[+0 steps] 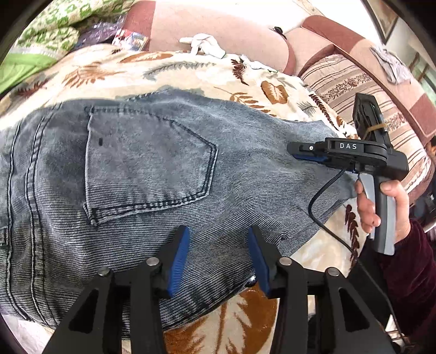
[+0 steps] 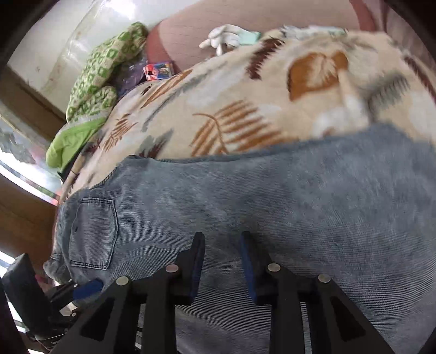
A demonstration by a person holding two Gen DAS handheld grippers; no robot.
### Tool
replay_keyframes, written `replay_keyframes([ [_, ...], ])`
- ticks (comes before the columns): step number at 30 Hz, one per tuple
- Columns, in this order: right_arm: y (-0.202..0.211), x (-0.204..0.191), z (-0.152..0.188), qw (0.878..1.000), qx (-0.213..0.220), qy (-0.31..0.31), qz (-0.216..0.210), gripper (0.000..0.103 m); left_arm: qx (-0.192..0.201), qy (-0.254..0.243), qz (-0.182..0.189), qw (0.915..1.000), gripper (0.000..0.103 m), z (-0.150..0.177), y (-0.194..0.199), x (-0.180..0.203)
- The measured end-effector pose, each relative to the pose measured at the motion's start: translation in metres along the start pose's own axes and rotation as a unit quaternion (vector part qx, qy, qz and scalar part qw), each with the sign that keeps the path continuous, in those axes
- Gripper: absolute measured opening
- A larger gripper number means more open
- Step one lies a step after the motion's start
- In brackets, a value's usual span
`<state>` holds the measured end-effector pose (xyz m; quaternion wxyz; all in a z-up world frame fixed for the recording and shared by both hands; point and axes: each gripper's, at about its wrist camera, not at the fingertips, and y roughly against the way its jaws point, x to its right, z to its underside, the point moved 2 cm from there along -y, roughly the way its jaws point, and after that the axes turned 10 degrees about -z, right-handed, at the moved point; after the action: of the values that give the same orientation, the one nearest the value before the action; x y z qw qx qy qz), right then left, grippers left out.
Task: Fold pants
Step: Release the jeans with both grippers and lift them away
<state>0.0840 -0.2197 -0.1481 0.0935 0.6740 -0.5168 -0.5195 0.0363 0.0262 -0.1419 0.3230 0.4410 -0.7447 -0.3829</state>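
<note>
Grey-blue jeans (image 1: 141, 168) lie flat on a leaf-patterned blanket (image 1: 169, 70), back pocket (image 1: 147, 166) facing up. My left gripper (image 1: 218, 239) is open, its blue pads just above the denim near the pants' lower edge, holding nothing. My right gripper (image 1: 297, 156) shows from the side over the jeans' right end. In the right wrist view the right gripper (image 2: 222, 245) is open over the jeans (image 2: 272, 207), empty. The left gripper's blue pad (image 2: 87, 288) shows at the lower left by the pocket (image 2: 94, 234).
A pink and brown sofa back (image 1: 218, 24) runs behind the blanket. White gloves (image 1: 203, 43), a green patterned quilt (image 1: 51, 30) and a colourful packet (image 1: 133, 39) lie at the back. A striped cushion (image 1: 362, 89) is to the right. A person's hand (image 1: 387, 207) holds the right gripper.
</note>
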Motion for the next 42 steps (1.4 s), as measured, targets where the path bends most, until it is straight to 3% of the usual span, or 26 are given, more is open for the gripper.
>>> replay_keyframes([
  [2,0.004,0.007,0.003,0.999,0.019,-0.009,-0.029,0.030,0.009,-0.009,-0.005,0.9999,0.058,0.002,-0.001,0.004],
  [6,0.016,0.001,0.002,0.999,0.023,-0.001,-0.025,0.030,0.030,-0.039,-0.014,0.9987,0.076,0.005,-0.004,0.014],
  [11,0.050,-0.009,0.006,0.998,0.059,0.031,-0.020,0.030,0.062,-0.033,-0.049,0.9963,0.077,0.004,0.009,0.018],
  [14,0.065,-0.002,0.007,0.997,0.073,0.033,0.010,0.030,0.126,-0.041,-0.100,0.9862,0.077,0.001,0.031,0.017],
  [18,0.078,0.021,0.007,0.996,0.075,0.000,0.038,0.031,0.171,0.011,-0.172,0.9702,0.094,-0.003,0.051,-0.007],
  [20,0.076,0.033,0.006,0.996,0.065,-0.019,0.050,0.032,0.151,0.051,-0.221,0.9622,0.094,-0.005,0.044,-0.027],
  [22,0.069,0.042,0.007,0.997,0.048,-0.039,0.054,0.036,0.089,0.096,-0.259,0.9569,0.094,-0.004,0.024,-0.049],
  [23,0.063,0.046,0.008,0.997,0.035,-0.048,0.055,0.040,0.051,0.114,-0.260,0.9576,0.094,-0.003,0.010,-0.059],
  [24,0.058,0.048,0.008,0.997,0.031,-0.049,0.056,0.047,0.041,0.113,-0.264,0.9571,0.096,-0.001,0.003,-0.061],
  [25,0.056,0.047,0.008,0.997,0.035,-0.043,0.055,0.052,0.055,0.095,-0.277,0.9546,0.098,-0.001,0.004,-0.054],
  [27,0.053,0.038,0.009,0.998,0.037,-0.024,0.052,0.073,0.045,0.065,-0.292,0.9530,0.103,-0.001,-0.003,-0.042],
  [30,0.043,0.026,0.014,0.996,0.036,0.017,0.085,0.079,0.046,0.063,-0.299,0.9512,0.103,-0.001,-0.006,-0.041],
  [37,0.038,0.013,0.029,0.987,0.046,0.070,0.137,0.080,0.051,0.067,-0.299,0.9505,0.103,0.004,-0.002,-0.044],
  [42,0.028,0.001,0.036,0.974,0.047,0.122,0.186,0.081,0.061,0.071,-0.307,0.9469,0.103,0.007,-0.002,-0.042],
])
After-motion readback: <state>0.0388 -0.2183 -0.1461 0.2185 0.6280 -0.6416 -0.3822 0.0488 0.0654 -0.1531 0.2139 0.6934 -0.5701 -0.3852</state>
